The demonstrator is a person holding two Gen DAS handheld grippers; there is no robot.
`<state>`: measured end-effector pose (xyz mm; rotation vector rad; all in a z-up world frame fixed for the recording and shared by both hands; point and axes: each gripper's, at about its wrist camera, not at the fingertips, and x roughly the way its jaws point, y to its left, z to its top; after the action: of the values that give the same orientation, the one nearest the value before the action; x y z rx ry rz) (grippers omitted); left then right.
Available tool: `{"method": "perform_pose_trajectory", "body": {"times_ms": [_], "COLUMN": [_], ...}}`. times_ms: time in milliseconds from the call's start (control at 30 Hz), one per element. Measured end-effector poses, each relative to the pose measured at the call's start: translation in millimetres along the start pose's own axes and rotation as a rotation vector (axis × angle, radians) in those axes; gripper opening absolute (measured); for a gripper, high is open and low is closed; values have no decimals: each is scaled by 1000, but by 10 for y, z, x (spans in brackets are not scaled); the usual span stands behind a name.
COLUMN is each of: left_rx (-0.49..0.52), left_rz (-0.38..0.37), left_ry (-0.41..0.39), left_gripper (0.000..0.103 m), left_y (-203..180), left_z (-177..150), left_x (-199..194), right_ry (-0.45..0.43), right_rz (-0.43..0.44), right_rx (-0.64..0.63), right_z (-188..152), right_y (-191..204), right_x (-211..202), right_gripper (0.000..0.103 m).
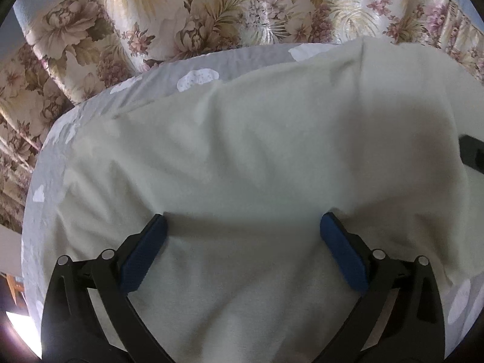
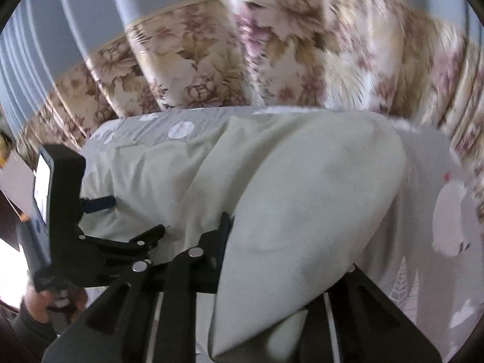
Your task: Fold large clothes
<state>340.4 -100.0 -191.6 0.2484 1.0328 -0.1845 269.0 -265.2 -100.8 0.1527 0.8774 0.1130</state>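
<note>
Cloth, a pale cream soft cotton garment, sprawls limp over the grey patterned bed sheet: right gripper pinches a lifted fold, left gripper hovers spread wide, best grabbed at hems.

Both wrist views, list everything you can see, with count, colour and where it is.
Garment: one, pale cream, spread on the bed, one part lifted at the right claw.
Bedsheet: one, grey with white shapes, under the garment.
Curtain: one, floral beige and pink, behind the bed.
Left claw: one, black with blue pads, open, over the garment.
Right claw: one, black, shut on the garment.
Hand: one, lower left of the right view, on the left claw's handle.
</note>
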Motion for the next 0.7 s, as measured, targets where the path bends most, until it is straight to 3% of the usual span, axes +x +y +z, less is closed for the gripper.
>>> {"method": "perform_pose_trajectory", "body": {"times_ms": [167,367,500,700], "left_rx": [-41,-97,-134,-148], "left_rz": [3,67,72,105], "left_ry": [-64,-66,-62,-22], "left_gripper": [97,97,97,97], "left_y": [609,1435,1800,2137], "left_z": [-116,-316,-422,-622], "left_x": [-401,-626,-697,-664], "right_ry": [-6,22,67,207], "right_rz": [-16,52,92,140], "right_rx": [-77,-138,-153,-172], "right_z": [134,287,322,91], "right_y": [417,1085,1454,1927], "right_x": [-147,-132,44,704], "right_gripper": [17,17,16,16]}}
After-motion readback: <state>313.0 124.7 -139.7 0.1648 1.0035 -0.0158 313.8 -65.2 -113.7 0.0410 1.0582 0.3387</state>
